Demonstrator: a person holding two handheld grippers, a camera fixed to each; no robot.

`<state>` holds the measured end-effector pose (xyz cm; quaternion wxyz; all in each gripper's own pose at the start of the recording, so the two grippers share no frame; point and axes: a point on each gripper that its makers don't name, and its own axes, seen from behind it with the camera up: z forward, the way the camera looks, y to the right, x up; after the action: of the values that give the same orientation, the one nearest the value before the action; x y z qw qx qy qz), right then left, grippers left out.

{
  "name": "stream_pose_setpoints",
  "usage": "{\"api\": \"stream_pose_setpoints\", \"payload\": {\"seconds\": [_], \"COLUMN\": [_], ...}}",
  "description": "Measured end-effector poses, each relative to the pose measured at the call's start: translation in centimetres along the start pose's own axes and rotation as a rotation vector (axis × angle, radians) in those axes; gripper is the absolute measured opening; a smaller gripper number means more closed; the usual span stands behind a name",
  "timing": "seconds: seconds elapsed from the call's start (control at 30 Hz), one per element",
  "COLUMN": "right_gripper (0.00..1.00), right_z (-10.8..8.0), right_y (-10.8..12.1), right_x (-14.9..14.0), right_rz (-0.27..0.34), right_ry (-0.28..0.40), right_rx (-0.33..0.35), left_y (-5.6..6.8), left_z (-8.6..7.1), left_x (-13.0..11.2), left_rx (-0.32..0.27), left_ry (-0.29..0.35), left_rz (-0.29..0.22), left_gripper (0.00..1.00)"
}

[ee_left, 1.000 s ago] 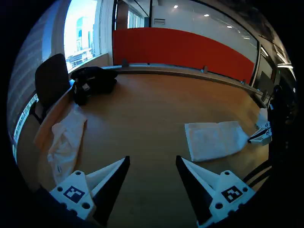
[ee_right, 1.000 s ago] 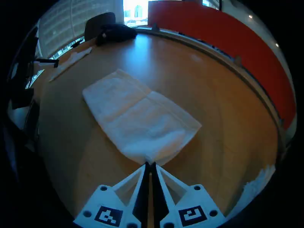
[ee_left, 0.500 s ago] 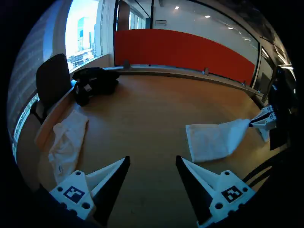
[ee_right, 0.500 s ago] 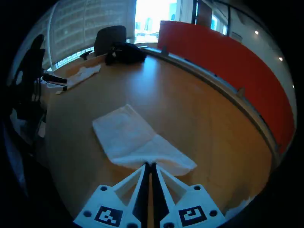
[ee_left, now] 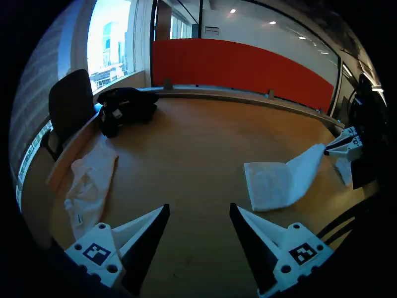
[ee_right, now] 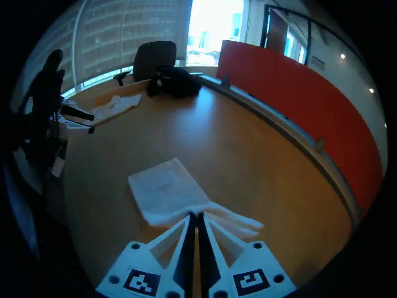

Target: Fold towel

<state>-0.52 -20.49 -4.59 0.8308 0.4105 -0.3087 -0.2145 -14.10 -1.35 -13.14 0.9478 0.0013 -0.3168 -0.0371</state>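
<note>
A white towel lies on the wooden table. My right gripper is shut on the towel's near end and holds that end lifted off the table. In the left gripper view the same towel has its right end raised, held by the right gripper at the far right. My left gripper stands open above bare table, well to the left of the towel, with nothing between its fingers. The left gripper also shows far off at the left of the right gripper view.
A second crumpled white cloth lies at the table's left edge. A black bag sits at the far left corner beside a dark office chair. A red partition runs along the table's far edge.
The right gripper has risen with the towel's end, lifting it from flat on the table into a raised flap. The left gripper has stayed where it was, still open.
</note>
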Motion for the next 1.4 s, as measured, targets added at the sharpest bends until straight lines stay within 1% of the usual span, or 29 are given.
{"api": "stream_pose_setpoints", "payload": {"seconds": [0.2, 0.47, 0.67, 0.9, 1.13, 1.3, 1.4], "right_gripper": [0.05, 0.05, 0.05, 0.05, 0.05, 0.05, 0.05], "right_z": [0.6, 2.0, 3.2, 4.5, 5.9, 7.4, 8.6], "right_y": [-0.6, -2.4, -3.5, -5.0, -6.6, -7.6, -8.6], "right_x": [1.2, 3.7, 4.7, 5.6, 6.1, 6.0, 5.6], "right_rz": [-0.021, -0.075, -0.107, -0.123, -0.140, -0.148, -0.143], "right_ry": [0.009, 0.019, 0.010, -0.006, -0.030, -0.055, -0.073], "right_rx": [0.020, 0.075, 0.110, 0.161, 0.214, 0.247, 0.271], "left_y": [-0.3, -0.5, -0.6, -0.8, -1.2, -1.6, -1.8], "left_z": [-0.3, -0.7, -0.8, -0.8, -0.5, -0.5, -0.6], "left_x": [-0.1, -0.3, -0.4, -0.2, -0.7, -0.8, -1.0], "left_rx": [0.004, 0.003, 0.004, -0.003, 0.002, 0.006, 0.012], "left_ry": [0.005, 0.014, 0.024, 0.051, 0.056, 0.058, 0.057], "left_rz": [-0.003, -0.018, -0.026, -0.040, -0.057, -0.064, -0.062], "left_gripper": [0.89, 0.89, 0.89, 0.89, 0.89, 0.89, 0.90]}}
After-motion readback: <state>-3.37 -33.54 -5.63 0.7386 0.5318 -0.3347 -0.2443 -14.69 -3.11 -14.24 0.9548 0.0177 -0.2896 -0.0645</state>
